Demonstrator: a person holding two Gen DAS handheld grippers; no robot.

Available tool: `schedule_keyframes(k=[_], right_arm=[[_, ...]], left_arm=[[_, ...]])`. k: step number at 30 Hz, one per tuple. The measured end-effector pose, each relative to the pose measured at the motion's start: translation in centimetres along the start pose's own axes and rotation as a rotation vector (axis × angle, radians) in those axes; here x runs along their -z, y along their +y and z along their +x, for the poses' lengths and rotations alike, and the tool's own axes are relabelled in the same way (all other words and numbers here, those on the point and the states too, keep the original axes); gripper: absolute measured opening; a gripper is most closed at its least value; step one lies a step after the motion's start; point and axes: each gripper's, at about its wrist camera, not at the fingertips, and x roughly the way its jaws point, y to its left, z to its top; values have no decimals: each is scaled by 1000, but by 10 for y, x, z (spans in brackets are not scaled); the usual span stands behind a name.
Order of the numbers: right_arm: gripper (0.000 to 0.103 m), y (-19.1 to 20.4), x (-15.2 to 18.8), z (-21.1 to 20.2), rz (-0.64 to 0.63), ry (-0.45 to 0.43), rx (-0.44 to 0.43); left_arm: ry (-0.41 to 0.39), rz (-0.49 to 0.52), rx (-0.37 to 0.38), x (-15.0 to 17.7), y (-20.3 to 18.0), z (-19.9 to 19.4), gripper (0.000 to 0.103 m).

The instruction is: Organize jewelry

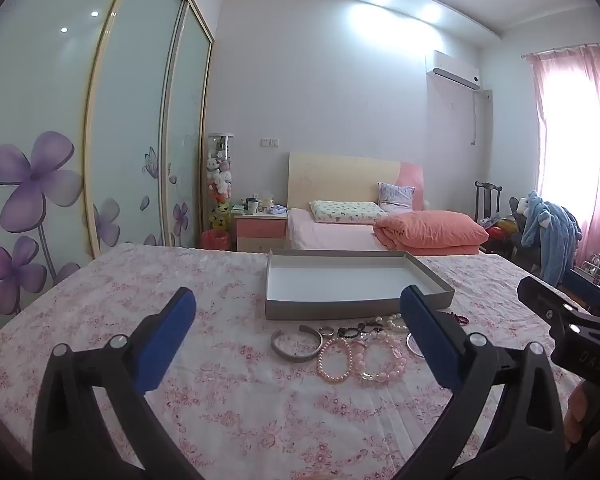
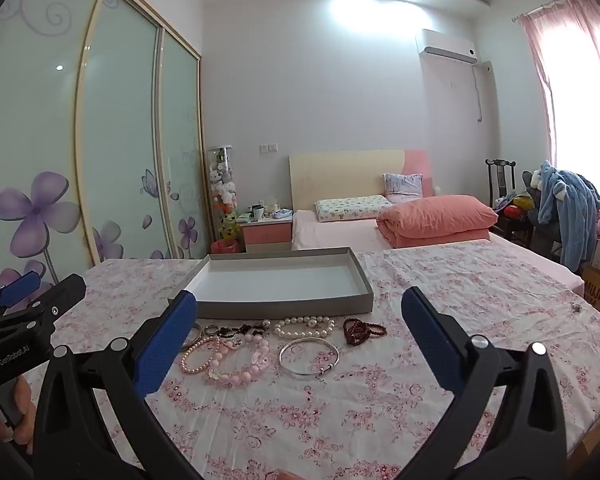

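An empty grey box lid with a white inside (image 1: 356, 304) (image 2: 284, 304) lies on the floral tablecloth. In front of it lies a cluster of jewelry: a silver cuff (image 1: 292, 354), pink bead bracelets (image 1: 336, 362) (image 2: 236, 376), a white pearl bracelet (image 2: 304, 326), a silver bangle (image 2: 309, 358), dark red beads (image 2: 360, 330). My left gripper (image 1: 298, 304) is open, above the table before the jewelry. My right gripper (image 2: 300, 304) is open too, a little nearer than the jewelry. Each gripper shows at the edge of the other's view.
The table is covered by a pink floral cloth (image 1: 220, 400). Behind it stand a bed with an orange duvet (image 1: 432, 232), a nightstand (image 1: 260, 228), a sliding wardrobe at the left and a chair with blue clothes (image 2: 564, 208) at the right.
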Motion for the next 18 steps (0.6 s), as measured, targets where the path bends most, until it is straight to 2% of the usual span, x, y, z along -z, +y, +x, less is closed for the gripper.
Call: schedule_keyframes(k=[18], right_arm=[[101, 0, 0, 1, -1, 1, 0]], left_arm=[[8, -5, -1, -2, -2, -5, 99]])
